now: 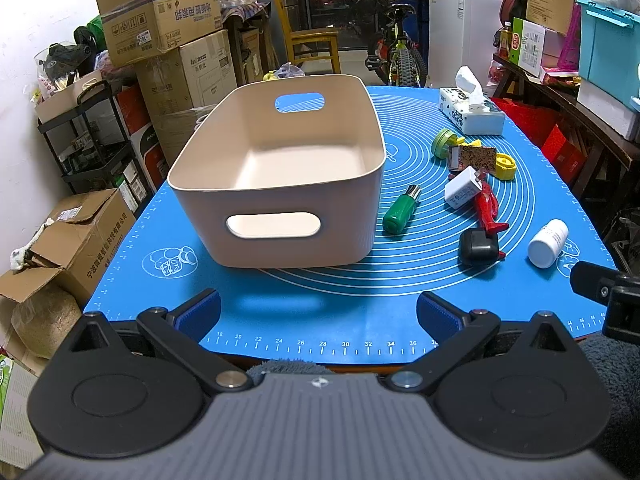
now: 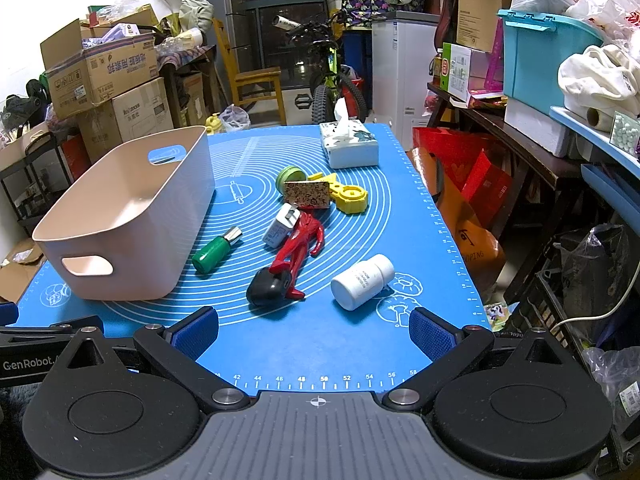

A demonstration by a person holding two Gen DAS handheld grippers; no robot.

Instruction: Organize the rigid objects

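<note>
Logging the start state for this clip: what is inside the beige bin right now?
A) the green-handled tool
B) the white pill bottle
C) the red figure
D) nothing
D: the beige bin shows only its bare floor, while the green-handled tool, red figure and white pill bottle all lie on the blue mat to its right.

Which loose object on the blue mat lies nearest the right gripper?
The white pill bottle, lying on its side just ahead of the right gripper; the black case is slightly farther left.
</note>
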